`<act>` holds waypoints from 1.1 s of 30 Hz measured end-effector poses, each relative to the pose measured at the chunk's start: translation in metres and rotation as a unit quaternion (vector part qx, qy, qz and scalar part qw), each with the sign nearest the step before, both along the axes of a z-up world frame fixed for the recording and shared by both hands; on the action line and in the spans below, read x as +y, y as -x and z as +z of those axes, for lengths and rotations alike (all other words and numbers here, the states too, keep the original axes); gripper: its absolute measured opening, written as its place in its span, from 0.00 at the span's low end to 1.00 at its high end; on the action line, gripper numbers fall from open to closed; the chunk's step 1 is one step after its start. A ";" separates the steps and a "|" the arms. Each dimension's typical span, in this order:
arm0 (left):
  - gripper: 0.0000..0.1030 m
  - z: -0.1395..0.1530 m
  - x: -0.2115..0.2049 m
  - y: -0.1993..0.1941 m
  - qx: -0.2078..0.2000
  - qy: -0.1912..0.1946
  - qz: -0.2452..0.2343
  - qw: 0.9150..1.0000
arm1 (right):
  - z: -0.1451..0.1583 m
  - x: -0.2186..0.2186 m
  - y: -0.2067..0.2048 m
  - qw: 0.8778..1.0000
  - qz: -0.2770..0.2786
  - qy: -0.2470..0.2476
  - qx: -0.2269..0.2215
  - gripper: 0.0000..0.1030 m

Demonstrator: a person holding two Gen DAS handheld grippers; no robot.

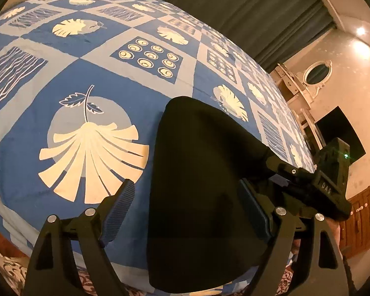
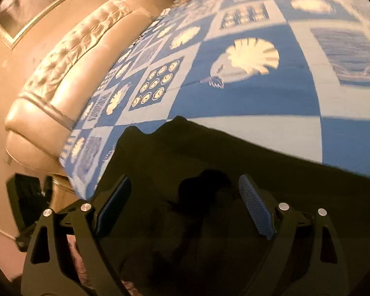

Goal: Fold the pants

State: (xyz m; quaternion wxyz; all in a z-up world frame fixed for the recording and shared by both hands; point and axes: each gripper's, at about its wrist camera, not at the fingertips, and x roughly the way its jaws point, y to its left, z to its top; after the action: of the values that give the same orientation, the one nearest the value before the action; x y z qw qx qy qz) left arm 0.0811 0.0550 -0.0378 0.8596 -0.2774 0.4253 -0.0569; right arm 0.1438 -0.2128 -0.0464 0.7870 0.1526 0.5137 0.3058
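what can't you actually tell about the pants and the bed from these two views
- Left wrist view: the black pants run off the bottom edge, and the left gripper and right gripper cover their near and right sides.
- Right wrist view: the pants are too dark to show folds, seams or waistband, and the frame cuts them off at the bottom and right.
- Right wrist view: the bedspread pattern is blurred.
- Both views: the floor beside the bed is barely visible.

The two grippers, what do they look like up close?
Both are matte black plastic. The left gripper and the right gripper each have two angular linkage arms with triangular cut-outs and round silver pivot pins. The jaws carry flat, dark blue ribbed pads. From the left wrist, the right one's body shows raised lettering and a green light.
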 end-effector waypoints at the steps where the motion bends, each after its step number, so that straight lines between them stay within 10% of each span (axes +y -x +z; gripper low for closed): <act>1: 0.81 0.000 0.000 0.000 0.001 0.001 0.000 1.000 | 0.003 0.005 0.002 1.000 0.009 0.000 -0.011 0.86; 8: 0.81 -0.002 0.002 -0.002 0.007 0.002 0.004 1.000 | 0.000 0.021 0.002 0.998 0.012 0.063 -0.010 0.32; 16: 0.81 -0.001 0.007 -0.002 0.003 -0.002 0.014 1.000 | 0.034 0.010 0.013 1.000 0.007 0.020 -0.023 0.10; 33: 0.81 0.001 -0.012 0.000 -0.007 0.012 -0.024 1.000 | 0.086 -0.163 0.046 0.993 -0.112 0.008 -0.031 0.08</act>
State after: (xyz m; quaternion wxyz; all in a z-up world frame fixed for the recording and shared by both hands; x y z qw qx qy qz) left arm 0.0808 0.0430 -0.0368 0.8577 -0.2766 0.4249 -0.0847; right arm 0.0977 -0.3761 0.0396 0.8332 0.1928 0.4710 0.2162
